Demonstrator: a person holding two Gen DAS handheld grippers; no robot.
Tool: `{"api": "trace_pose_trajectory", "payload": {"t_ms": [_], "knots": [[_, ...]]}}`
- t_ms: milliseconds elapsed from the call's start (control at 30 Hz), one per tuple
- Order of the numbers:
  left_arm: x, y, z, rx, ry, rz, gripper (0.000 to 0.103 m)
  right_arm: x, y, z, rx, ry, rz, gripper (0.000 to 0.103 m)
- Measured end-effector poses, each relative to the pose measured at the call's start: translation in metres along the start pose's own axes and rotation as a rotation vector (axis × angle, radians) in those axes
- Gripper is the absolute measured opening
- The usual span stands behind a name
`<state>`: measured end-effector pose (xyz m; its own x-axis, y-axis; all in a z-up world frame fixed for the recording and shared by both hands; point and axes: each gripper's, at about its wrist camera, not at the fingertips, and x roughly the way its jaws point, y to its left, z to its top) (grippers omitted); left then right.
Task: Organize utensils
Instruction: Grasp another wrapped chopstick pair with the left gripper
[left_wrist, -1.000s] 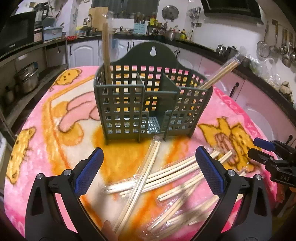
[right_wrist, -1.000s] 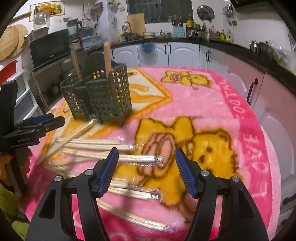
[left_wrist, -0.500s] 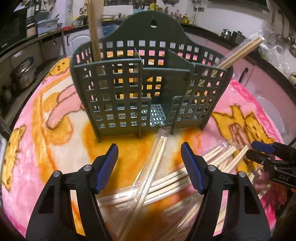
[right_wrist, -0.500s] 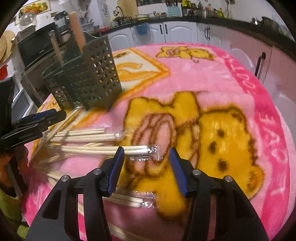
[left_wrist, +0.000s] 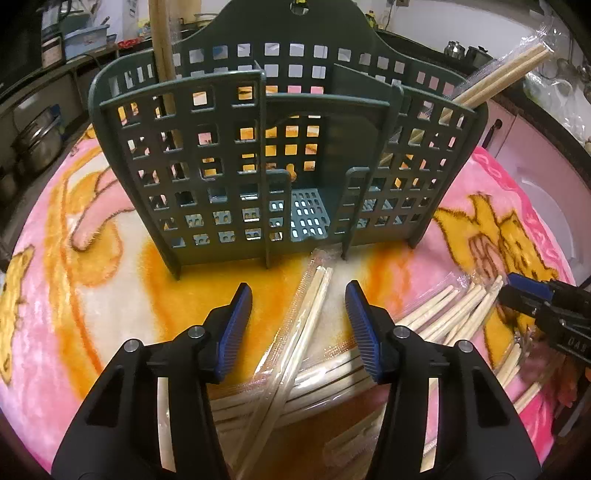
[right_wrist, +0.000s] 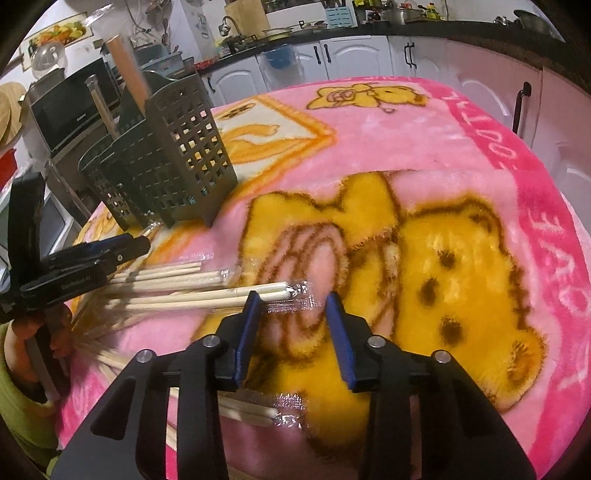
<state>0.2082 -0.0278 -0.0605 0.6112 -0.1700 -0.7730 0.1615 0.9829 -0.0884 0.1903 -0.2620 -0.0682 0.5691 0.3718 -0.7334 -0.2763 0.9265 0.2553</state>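
Left gripper released, jaws apart over one wrapped chopstick pair lying on the pink cartoon blanket, tip just before the dark green slotted utensil holder. Right gripper also unclenched — blue pads either side of a wrapped pair's plastic end. More wrapped chopsticks loose beside it; two pairs standing in the holder's outer compartments — one upright, one leaning.
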Motion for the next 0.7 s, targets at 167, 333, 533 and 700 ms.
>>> {"api": "trace_pose_trajectory", "payload": {"t_ms": [167,333,533,700], "knots": [[0.007,-0.009,0.000,0.002,0.008,0.004,0.041,0.002,-0.003,0.003,0.016,0.001,0.028,0.023],[0.009,-0.012,0.000,0.003,0.012,0.006,0.038,0.003,-0.001,0.004,0.007,0.000,0.044,0.005],[0.011,-0.004,-0.001,-0.003,0.016,0.009,0.030,-0.004,0.008,0.003,-0.028,-0.031,0.036,0.003],[0.011,0.004,0.000,-0.008,0.017,0.019,0.015,-0.007,0.011,0.002,-0.042,-0.030,0.029,0.003]]}}
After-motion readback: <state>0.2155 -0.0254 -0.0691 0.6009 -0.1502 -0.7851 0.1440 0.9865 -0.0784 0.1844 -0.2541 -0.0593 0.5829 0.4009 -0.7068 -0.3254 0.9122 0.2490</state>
